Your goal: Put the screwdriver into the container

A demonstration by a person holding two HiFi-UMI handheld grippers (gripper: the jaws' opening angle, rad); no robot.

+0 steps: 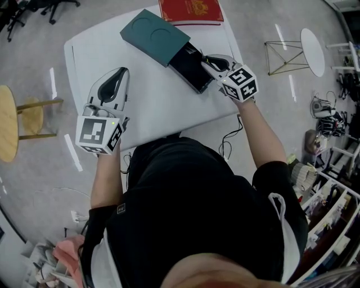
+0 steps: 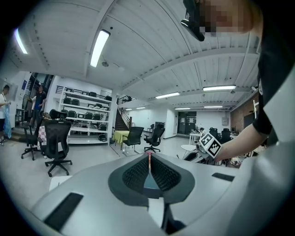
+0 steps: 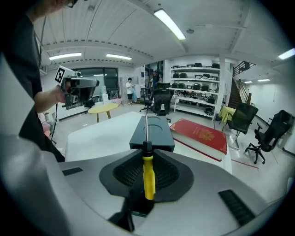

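A screwdriver [image 3: 147,173] with a yellow handle and a thin steel shaft sits between the jaws of my right gripper [image 3: 146,150], which is shut on it. Its shaft points forward over the teal container [image 3: 152,131]. In the head view the teal sleeve [image 1: 154,36] lies at the table's far side with a black tray [image 1: 191,67] slid out of it. The right gripper [image 1: 207,59] hovers at that tray's near right end, and the screwdriver is hidden there. My left gripper [image 1: 121,72] is shut and empty over the table's left side; its jaws [image 2: 149,156] meet.
A red book [image 1: 191,11] lies beyond the container at the far edge of the white table [image 1: 152,107]. A wooden stool [image 1: 8,121] stands to the left and a white round side table [image 1: 312,50] to the right. Office chairs [image 2: 55,143] stand on the floor.
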